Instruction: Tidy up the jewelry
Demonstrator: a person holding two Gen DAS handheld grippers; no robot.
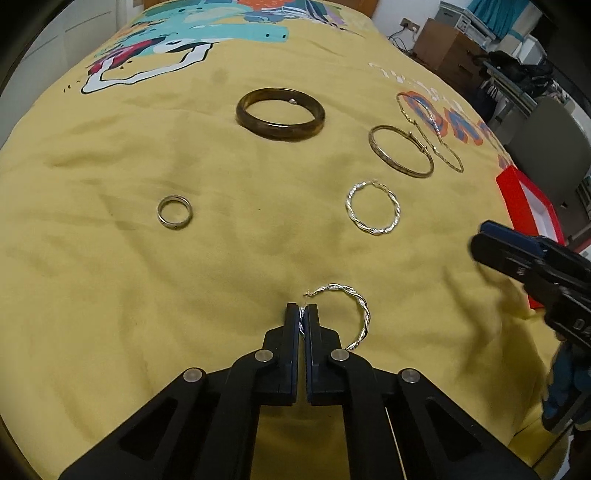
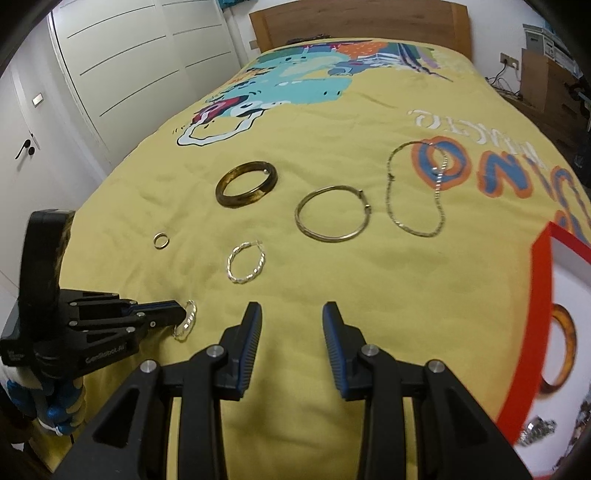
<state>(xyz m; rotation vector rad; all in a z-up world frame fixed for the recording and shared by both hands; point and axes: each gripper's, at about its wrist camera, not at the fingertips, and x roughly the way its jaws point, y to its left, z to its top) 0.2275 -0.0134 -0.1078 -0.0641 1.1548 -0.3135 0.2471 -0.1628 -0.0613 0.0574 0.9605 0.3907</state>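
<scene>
A yellow printed bedspread (image 2: 332,147) covers the bed, white wardrobe doors (image 2: 140,55) beside. The left gripper (image 1: 303,314), tilted down, pinches a twisted silver hoop (image 1: 360,310); the right gripper (image 2: 291,314) has fingers apart, empty.

Two fisheye cams, each looking fwd and steeply down along its tongs, close over a yellow bedspread (image 1: 147,295). Left view sits low, near the fabric; right view looks further up the bed toward the headboard (image 2: 362,22). Both share the spread's jewelry area; each shows the other's tongs.
</scene>
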